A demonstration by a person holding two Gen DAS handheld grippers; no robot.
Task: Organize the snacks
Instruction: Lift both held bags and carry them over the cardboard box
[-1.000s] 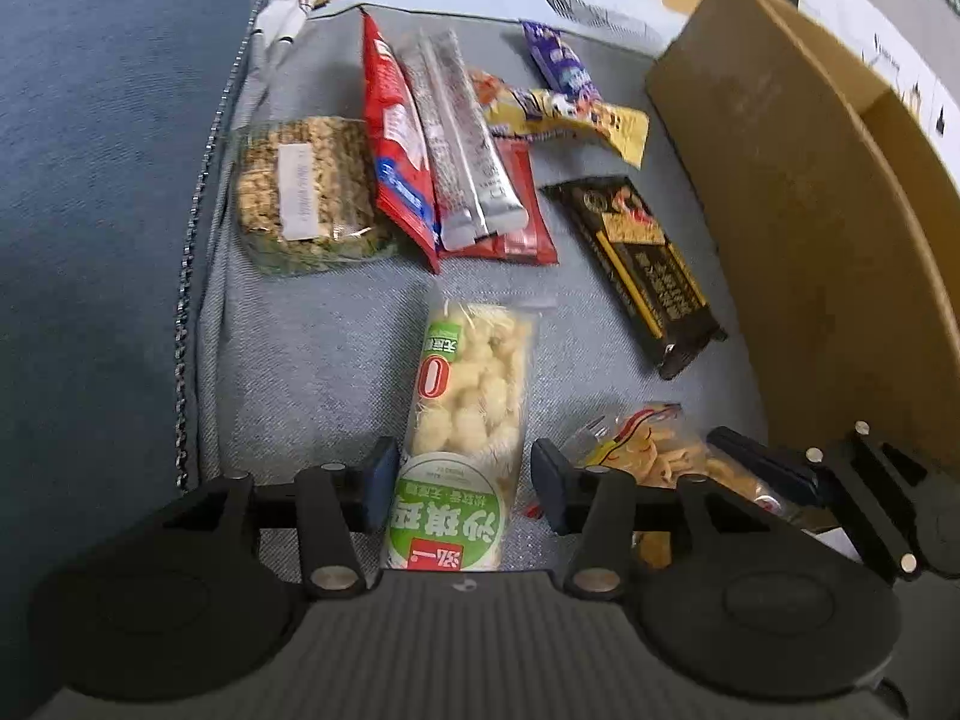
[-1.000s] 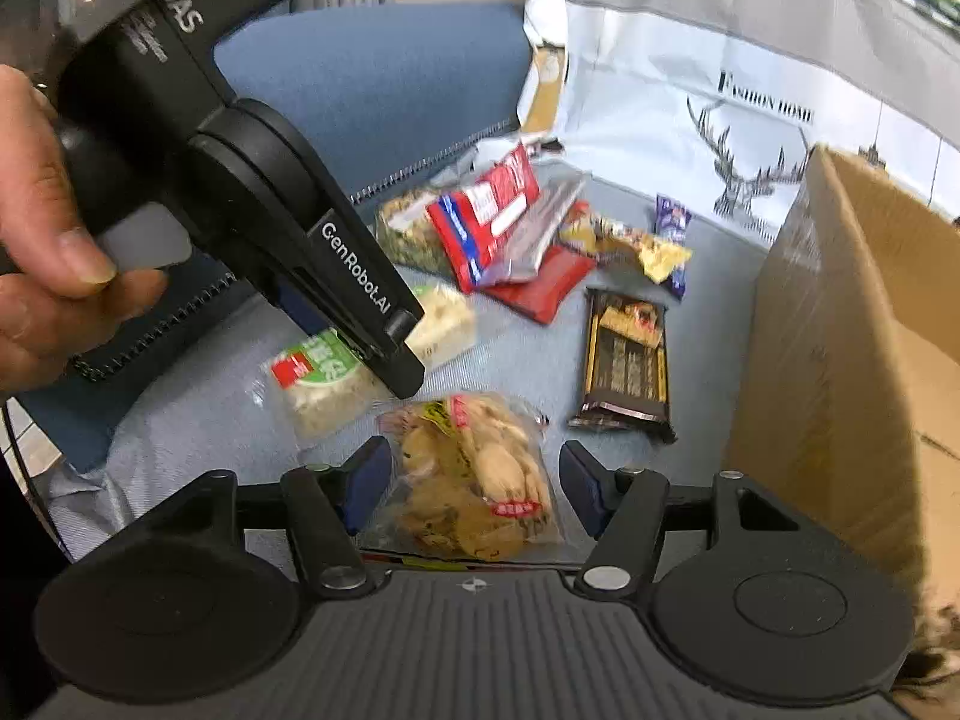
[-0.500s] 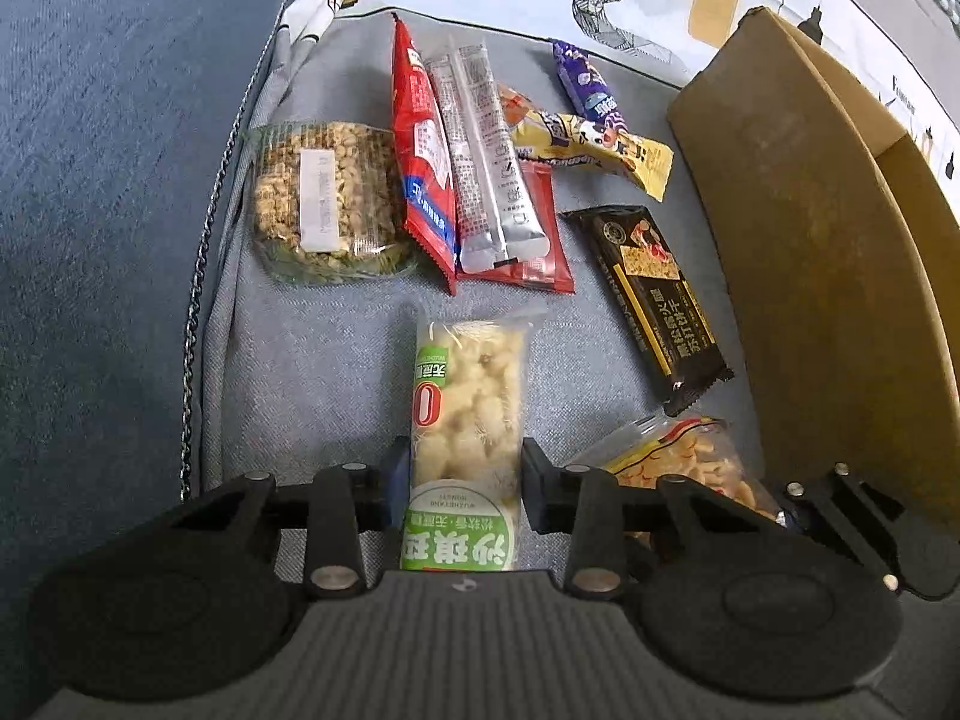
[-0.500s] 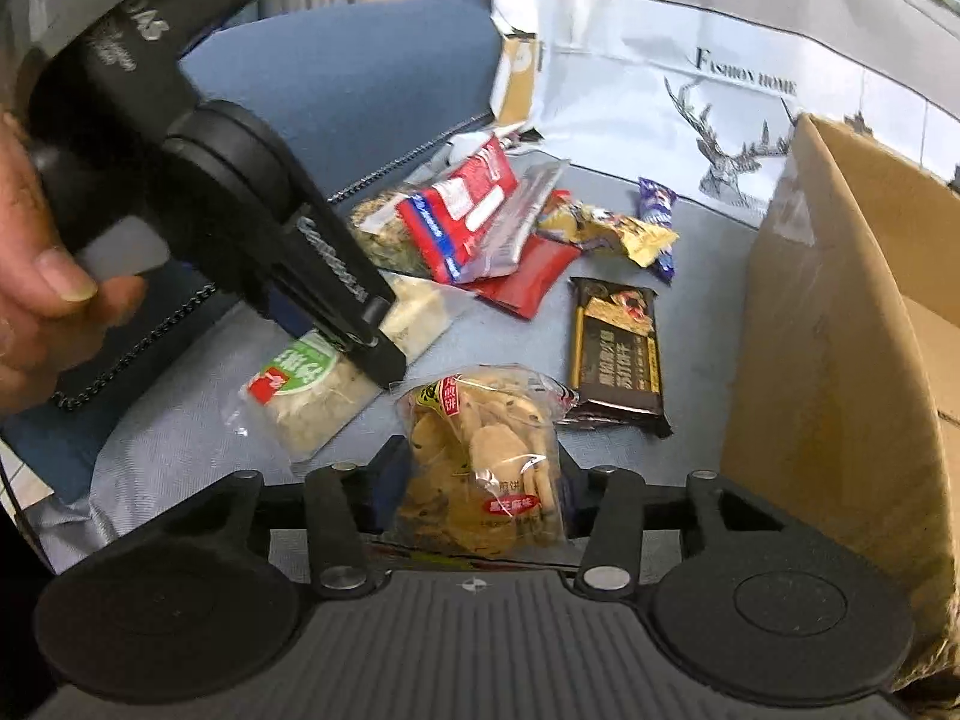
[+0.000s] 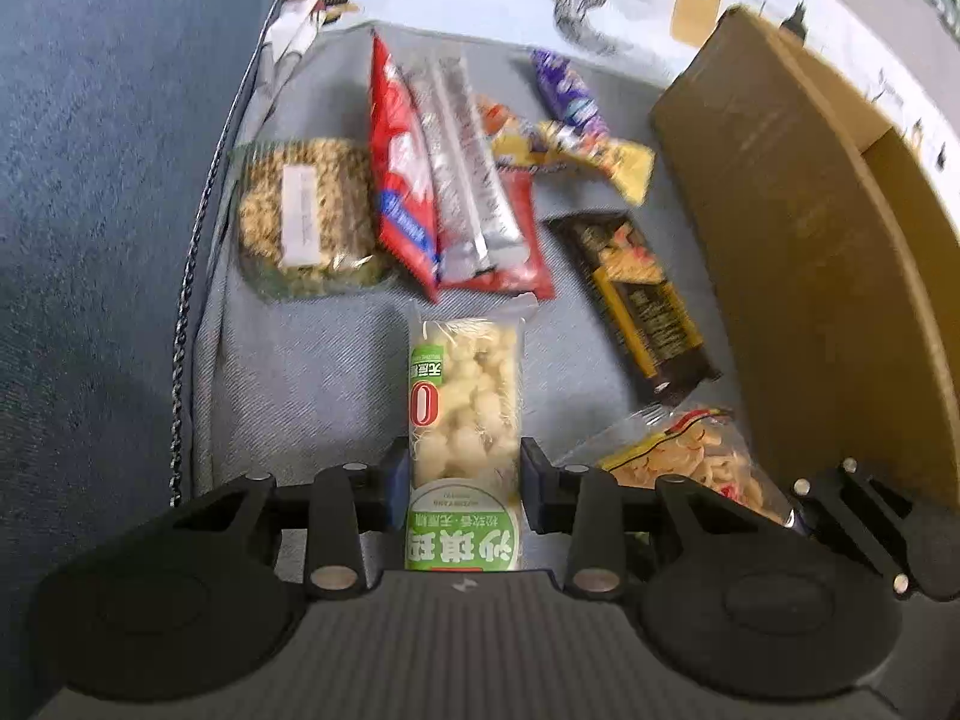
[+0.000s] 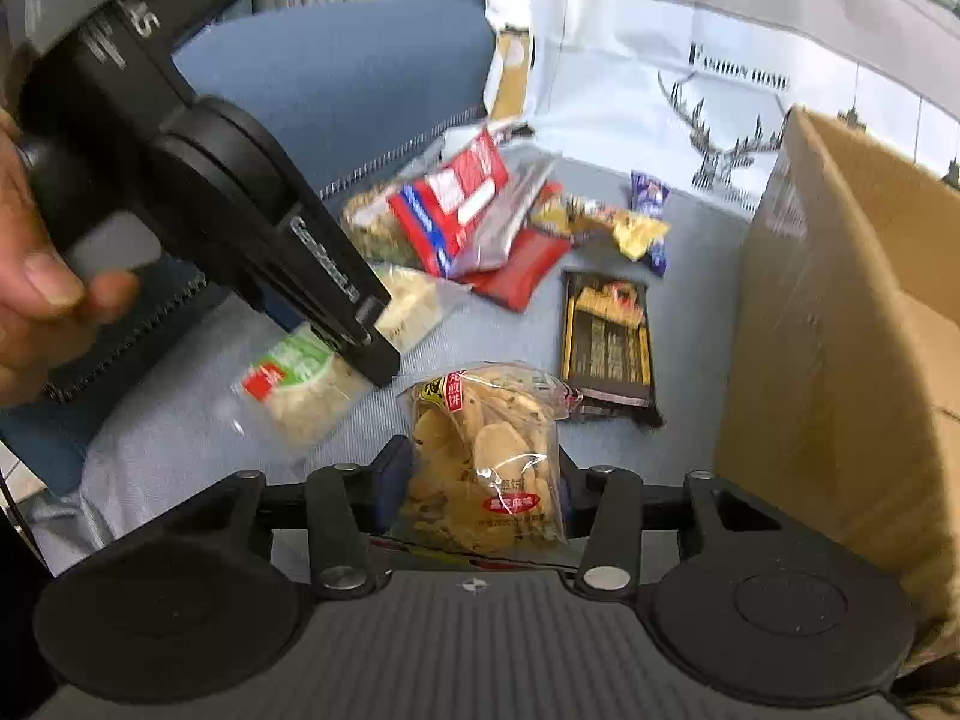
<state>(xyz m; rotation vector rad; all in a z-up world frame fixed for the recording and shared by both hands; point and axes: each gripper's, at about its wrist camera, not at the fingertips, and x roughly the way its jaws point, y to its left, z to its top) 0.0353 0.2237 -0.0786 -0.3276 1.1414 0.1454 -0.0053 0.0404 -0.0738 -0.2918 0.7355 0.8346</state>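
My left gripper (image 5: 463,483) is shut on a green-labelled pack of pale puffed snack (image 5: 463,402), lifted a little off the grey cloth; the pack also shows in the right wrist view (image 6: 312,372). My right gripper (image 6: 480,480) is shut on a clear bag of yellow crackers (image 6: 489,456), also seen in the left wrist view (image 5: 690,468). More snacks lie beyond: a black bar (image 5: 642,300), red packs (image 5: 402,168), silver sticks (image 5: 474,180), a noodle cake (image 5: 306,216), a yellow wrapper (image 5: 588,150), a purple candy (image 5: 567,93).
An open cardboard box (image 5: 804,228) stands at the right, also in the right wrist view (image 6: 840,324). A blue cushion (image 5: 108,180) borders the grey cloth (image 5: 312,372) on the left. A deer-print fabric (image 6: 720,90) hangs behind.
Both grippers have closed on their packs: the left on the puffed snack, the right on the cracker bag. Both packs have risen slightly off the cloth.
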